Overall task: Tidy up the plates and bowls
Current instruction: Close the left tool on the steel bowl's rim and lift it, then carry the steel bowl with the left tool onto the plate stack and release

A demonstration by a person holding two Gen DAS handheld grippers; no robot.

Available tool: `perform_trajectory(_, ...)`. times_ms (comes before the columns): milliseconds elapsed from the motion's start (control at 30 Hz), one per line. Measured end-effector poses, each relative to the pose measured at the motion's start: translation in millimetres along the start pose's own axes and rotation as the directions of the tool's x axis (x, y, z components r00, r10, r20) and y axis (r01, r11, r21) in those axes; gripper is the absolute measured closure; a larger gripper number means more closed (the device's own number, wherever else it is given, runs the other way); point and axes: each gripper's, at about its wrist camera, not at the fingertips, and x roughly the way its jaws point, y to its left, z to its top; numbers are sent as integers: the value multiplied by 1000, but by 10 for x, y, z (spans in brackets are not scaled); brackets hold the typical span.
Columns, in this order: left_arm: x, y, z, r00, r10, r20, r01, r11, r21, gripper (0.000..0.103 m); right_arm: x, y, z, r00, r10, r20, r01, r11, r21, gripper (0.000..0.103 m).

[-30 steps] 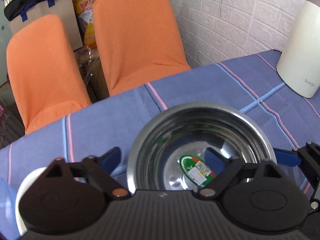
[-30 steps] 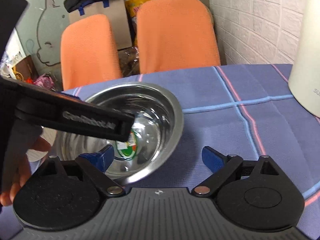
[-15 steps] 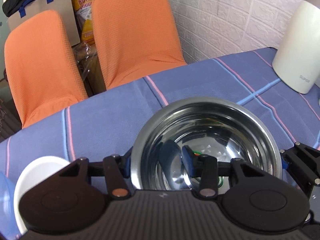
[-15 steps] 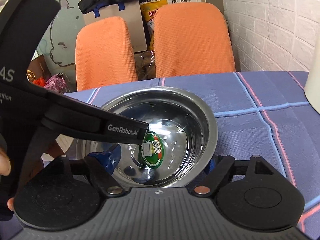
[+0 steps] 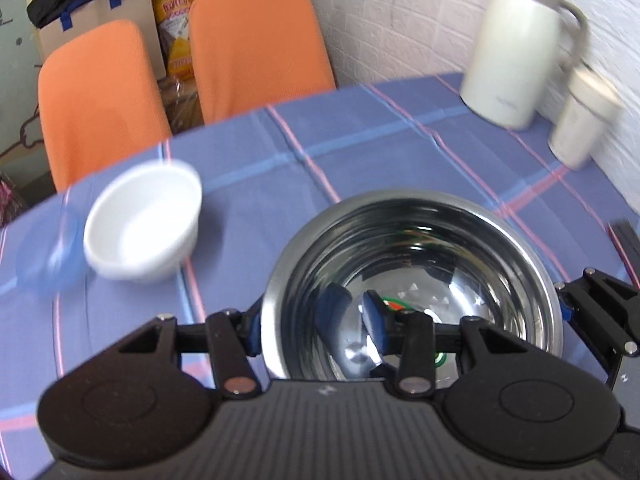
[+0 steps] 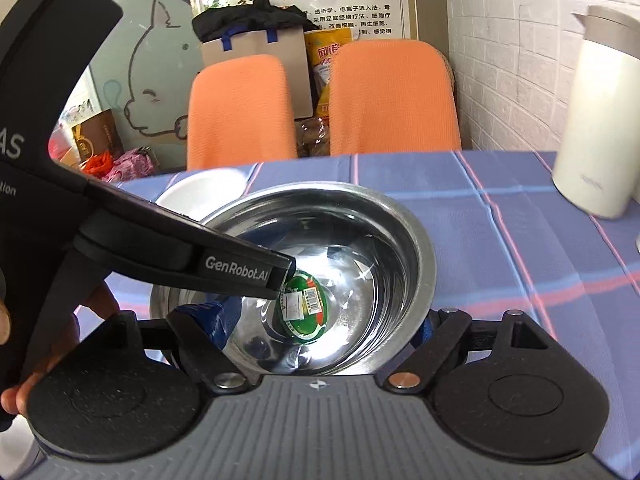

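A steel bowl (image 5: 420, 264) with a green sticker inside is held above the blue striped tablecloth. My left gripper (image 5: 316, 328) is shut on its near-left rim, one finger inside, one outside. My right gripper (image 6: 320, 326) is shut on the same bowl (image 6: 352, 240): its left finger is inside the bowl and its right finger is outside the right wall. A white bowl (image 5: 144, 224) sits on the table to the left, next to a blue plate (image 5: 44, 248). The white bowl's edge (image 6: 200, 190) shows behind the steel bowl in the right wrist view.
A white thermos jug (image 5: 516, 52) and a small white cup (image 5: 580, 120) stand at the far right by the brick wall. Two orange chairs (image 5: 256, 48) stand behind the table. The table's far edge (image 6: 400, 156) runs in front of them.
The steel bowl has lifted and moved right and nearer with both grippers on it. The white bowl and blue plate have come into the left wrist view. The right gripper has closed on the bowl.
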Motion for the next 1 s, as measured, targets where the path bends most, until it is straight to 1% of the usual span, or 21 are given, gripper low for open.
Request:
perform_trajectory(100,-122,-39,-322,1000,-2,-16,2,1000,4,60,-203,108,-245,1000,8,-13,-8,1000,17,32)
perform_trajectory(200,-219,-30,-578,1000,-9,-26,9,1000,-6,60,-343,228,-442,1000,10,-25,-9,1000,20,32)
perform_trajectory(333,-302,17,-807,1000,-9,-26,8,1000,-11,60,-465,377,-646,999,14,-33,-14,1000,12,32)
perform_trajectory(433,-324,6,-919,1000,-6,-22,6,1000,-12,60,-502,438,-740,999,18,-38,-18,1000,9,32)
perform_trajectory(700,-216,69,-993,1000,17,-16,-18,999,-41,60,-411,472,-818,998,29,-61,-28,999,21,32)
perform_trajectory(767,-212,87,-1003,1000,19,-5,-19,999,-44,59,-415,483,-867,997,34,-68,-33,999,17,31)
perform_trajectory(800,-214,89,-1007,1000,25,2,-25,999,-43,53,-410,489,-874,997,36,-65,-35,999,9,31)
perform_trajectory(833,-213,87,-1008,1000,27,4,-27,999,-40,34,-406,488,-884,997,38,-64,-38,999,5,31)
perform_trajectory(867,-210,88,-1013,1000,23,4,-23,999,-42,29,-399,487,-887,997,42,-66,-41,999,7,32)
perform_trajectory(1000,-206,112,-1022,1000,5,0,-5,998,-56,28,-401,448,-892,995,59,-80,-55,997,44,32)
